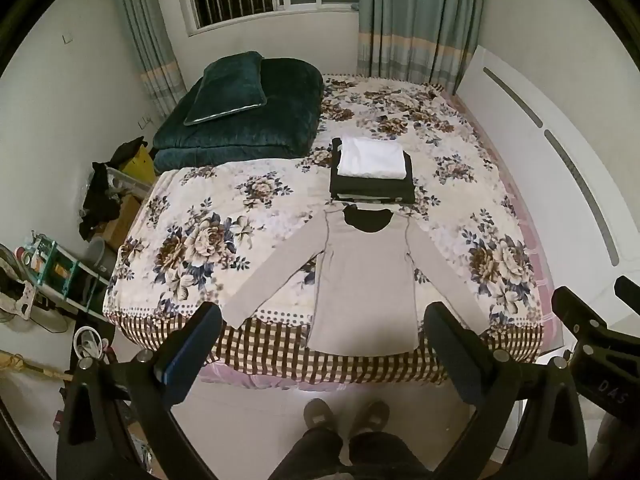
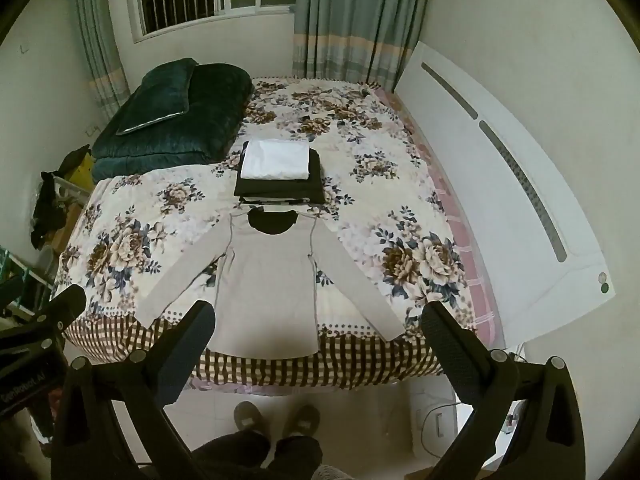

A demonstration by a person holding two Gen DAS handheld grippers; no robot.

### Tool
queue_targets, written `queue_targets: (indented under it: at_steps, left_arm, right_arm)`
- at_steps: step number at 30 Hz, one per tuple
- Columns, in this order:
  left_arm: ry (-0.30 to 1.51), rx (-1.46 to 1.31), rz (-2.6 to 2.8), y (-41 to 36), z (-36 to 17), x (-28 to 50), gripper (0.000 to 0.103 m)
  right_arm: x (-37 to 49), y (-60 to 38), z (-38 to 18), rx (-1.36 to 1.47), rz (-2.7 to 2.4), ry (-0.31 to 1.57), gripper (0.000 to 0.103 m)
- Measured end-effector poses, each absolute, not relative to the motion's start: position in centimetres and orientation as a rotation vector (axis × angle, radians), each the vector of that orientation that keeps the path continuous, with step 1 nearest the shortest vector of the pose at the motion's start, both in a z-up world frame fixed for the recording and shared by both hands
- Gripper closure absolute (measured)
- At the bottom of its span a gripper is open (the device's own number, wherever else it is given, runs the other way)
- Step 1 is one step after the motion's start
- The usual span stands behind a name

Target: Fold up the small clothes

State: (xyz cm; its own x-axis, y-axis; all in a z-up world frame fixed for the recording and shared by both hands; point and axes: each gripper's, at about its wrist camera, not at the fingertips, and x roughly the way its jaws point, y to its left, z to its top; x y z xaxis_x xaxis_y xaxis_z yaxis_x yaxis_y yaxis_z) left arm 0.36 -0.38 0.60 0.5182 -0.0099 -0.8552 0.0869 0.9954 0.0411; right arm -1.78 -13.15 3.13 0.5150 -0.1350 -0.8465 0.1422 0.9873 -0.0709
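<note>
Both tongs (image 1: 320,344) (image 2: 316,340) released (wide) | shirt (image 1: 364,280) flat on bed (image 1: 440,128)

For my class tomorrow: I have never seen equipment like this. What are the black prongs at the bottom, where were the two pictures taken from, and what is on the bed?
A standing person holds a two-finger tool in each hand, each carrying a camera looking along its fingers. One picture comes from the left hand-held gripper, the other from the right hand-held gripper. Both are open and hold nothing. On the floral bedspread a beige long-sleeved top lies flat, sleeves spread. Behind it sits a stack of folded clothes, white on top.
</note>
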Motion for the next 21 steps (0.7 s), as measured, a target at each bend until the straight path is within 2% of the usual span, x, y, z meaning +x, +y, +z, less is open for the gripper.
queue_targets:
  at_steps: [21]
  left_arm:
    - [1.013,0.055,-0.061,-1.3,4.1,2.1,0.0]
  right_arm:
    - [-2.0,-12.9,4.0,0.001,-0.169,1.006,0.0]
